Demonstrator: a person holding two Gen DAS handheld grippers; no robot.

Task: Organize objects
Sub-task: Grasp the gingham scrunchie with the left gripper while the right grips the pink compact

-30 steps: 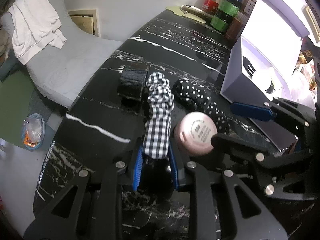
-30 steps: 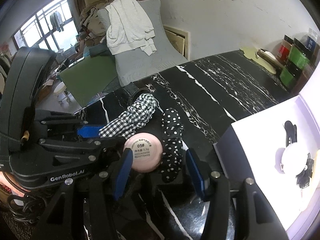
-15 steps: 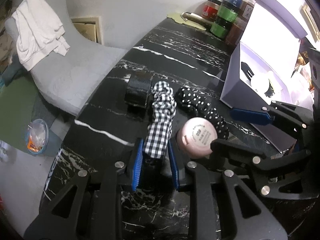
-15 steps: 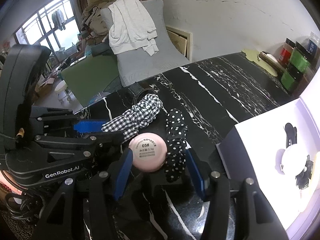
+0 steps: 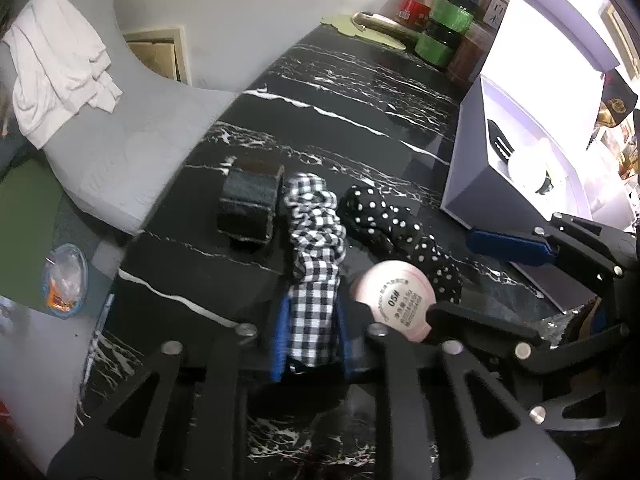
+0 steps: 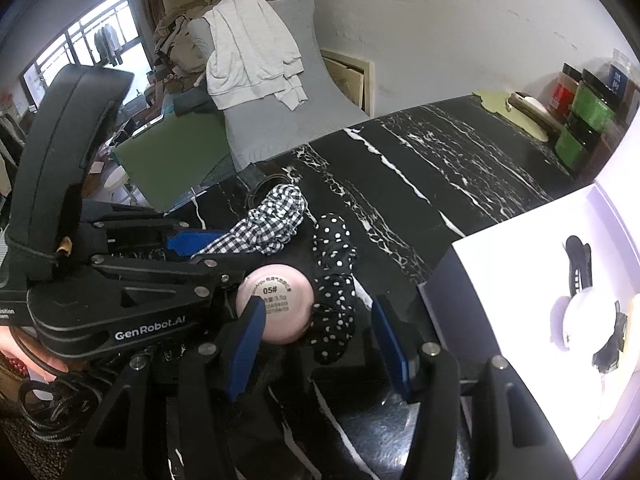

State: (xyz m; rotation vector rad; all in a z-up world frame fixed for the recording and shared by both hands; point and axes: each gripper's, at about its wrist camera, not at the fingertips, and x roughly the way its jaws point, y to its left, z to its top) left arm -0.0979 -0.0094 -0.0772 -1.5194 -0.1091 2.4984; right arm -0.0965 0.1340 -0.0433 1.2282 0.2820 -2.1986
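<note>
While the left gripper, its jaws just closing, is clamped on the gingham scrunchie, the round pink compact is straddled untouched by the parted right gripper.

bare tabletop behind, open box right, jars far corner

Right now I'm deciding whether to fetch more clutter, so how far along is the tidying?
Early. Done: a black hair clip and a white round item lie in the open lilac box. In hand: the left claw has just closed on the checked scrunchie; the right claw stands open over the pink compact. Left on the table: the dotted scrunchie and the black band.
</note>
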